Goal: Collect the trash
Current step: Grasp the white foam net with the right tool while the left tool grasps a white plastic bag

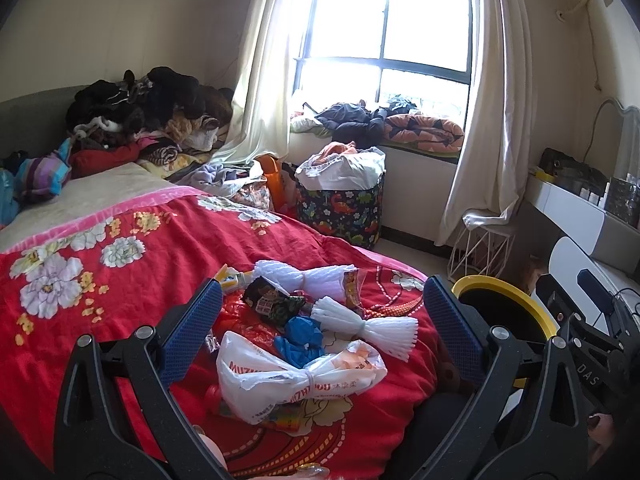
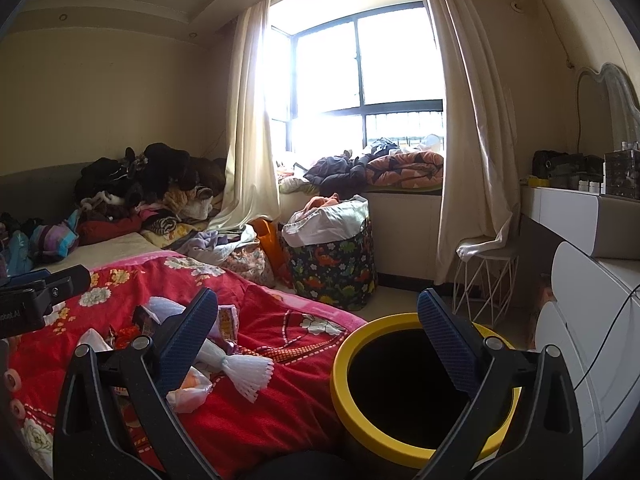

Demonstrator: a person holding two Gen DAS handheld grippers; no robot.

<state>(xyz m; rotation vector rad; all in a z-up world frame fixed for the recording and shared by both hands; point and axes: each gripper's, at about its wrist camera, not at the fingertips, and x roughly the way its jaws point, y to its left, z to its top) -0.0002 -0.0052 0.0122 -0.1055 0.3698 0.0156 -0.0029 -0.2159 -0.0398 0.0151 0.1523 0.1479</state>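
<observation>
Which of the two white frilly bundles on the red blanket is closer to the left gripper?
The foam-net bundle beside the blue crumpled bag is closer to the left gripper. The other white bundle lies farther up the bed, behind the dark wrapper.

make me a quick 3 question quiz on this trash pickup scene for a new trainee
1. True or false: the left gripper is shut on the white plastic bag.
2. The yellow-rimmed bin stands: A) on the bed, B) on the floor beside the bed, C) on the windowsill?
3. What colour is the crumpled item lying between the white plastic bag and the white foam net?

Key: 1 false, both it and the right gripper are open and empty. 2 B. 3 blue.
</observation>
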